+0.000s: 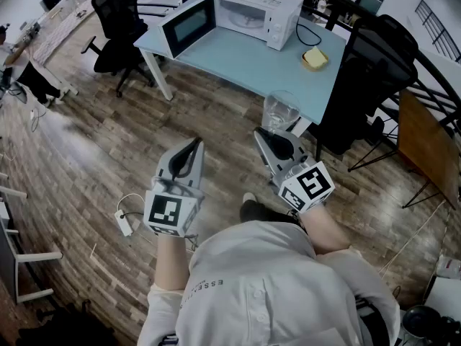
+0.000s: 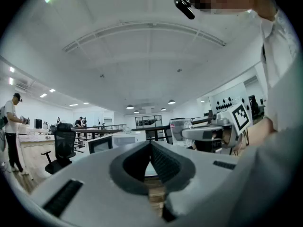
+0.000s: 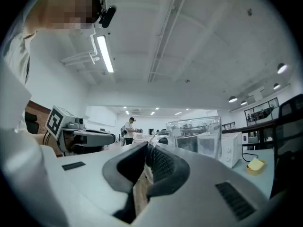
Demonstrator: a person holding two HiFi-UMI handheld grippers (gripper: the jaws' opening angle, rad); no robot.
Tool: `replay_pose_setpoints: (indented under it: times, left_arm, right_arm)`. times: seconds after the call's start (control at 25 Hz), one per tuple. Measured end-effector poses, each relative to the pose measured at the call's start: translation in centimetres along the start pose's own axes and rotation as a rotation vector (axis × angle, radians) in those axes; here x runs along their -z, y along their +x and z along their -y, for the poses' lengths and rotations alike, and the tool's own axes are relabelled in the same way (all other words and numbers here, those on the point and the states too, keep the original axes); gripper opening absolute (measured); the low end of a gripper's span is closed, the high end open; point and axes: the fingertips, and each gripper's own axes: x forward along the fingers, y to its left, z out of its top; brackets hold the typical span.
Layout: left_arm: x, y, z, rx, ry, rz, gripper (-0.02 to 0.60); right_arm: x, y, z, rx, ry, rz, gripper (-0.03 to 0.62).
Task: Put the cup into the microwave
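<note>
In the head view the right tool point(image 1: 268, 137) is closed on the clear cup point(image 1: 280, 111), held level out in the air above the wooden floor point(image 1: 101, 143), just short of the near edge of the pale blue bench point(image 1: 245, 56). The white microwave point(image 1: 252, 13) sits at the bench's far side with its door point(image 1: 189, 26) swung open to the left. The bench top in front of it is bare, and a yellow block point(image 1: 315, 58) lies near the right edge. The left tool point(image 1: 193, 148) is closed and empty. Small print on the person's shirt point(image 1: 238, 294) starts "ESSE"; the rest is unreadable.

The left gripper view shows its jaws pressed together on nothing, with the cup to the right beyond them.

In the right gripper view the jaws pinch the cup's handle, and the microwave stands far right.
</note>
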Motion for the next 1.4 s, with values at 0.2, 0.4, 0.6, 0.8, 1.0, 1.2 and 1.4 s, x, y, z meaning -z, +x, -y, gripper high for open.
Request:
replay_pose_setpoints:
  times: [0.2,0.4,0.6,0.8,1.0,1.2,1.4]
  left_arm:
    - [0.0,-0.6,0.1,0.003,0.008,-0.002,0.003]
    - [0.3,-1.3,0.2,-0.006,-0.001,-0.004,0.002]
    - [0.8,-2.0,0.1,-0.025,-0.016,-0.013,0.002]
    - [2.4,-1.6,-0.8,-0.04,-0.019,-0.04,0.002]
    - [3.4,0.9,-3.0,-0.065,-0.032,-0.059,0.002]
    - [4.4,5.0,-5.6,-0.096,-0.016,-0.087,0.002]
    - [3.9,11.8,-8.8,-0.112,-0.009,-0.101,0.003]
  right_arm:
    - [-0.1,-0.2,-0.6,-0.002,-0.003,0.002,0.021]
    - [0.1,-0.5,-1.2,-0.012,-0.002,-0.004,0.021]
    - [0.9,-0.6,-1.3,-0.009,0.025,-0.014,0.021]
    - [2.3,0.7,-0.6,-0.024,0.04,-0.032,0.021]
    - [3.3,3.3,1.6,-0.048,0.043,-0.04,0.021]
    - [4.1,7.3,5.6,-0.08,0.059,-0.026,0.021]
    - [4.5,12.0,11.7,-0.101,0.085,-0.016,0.021]
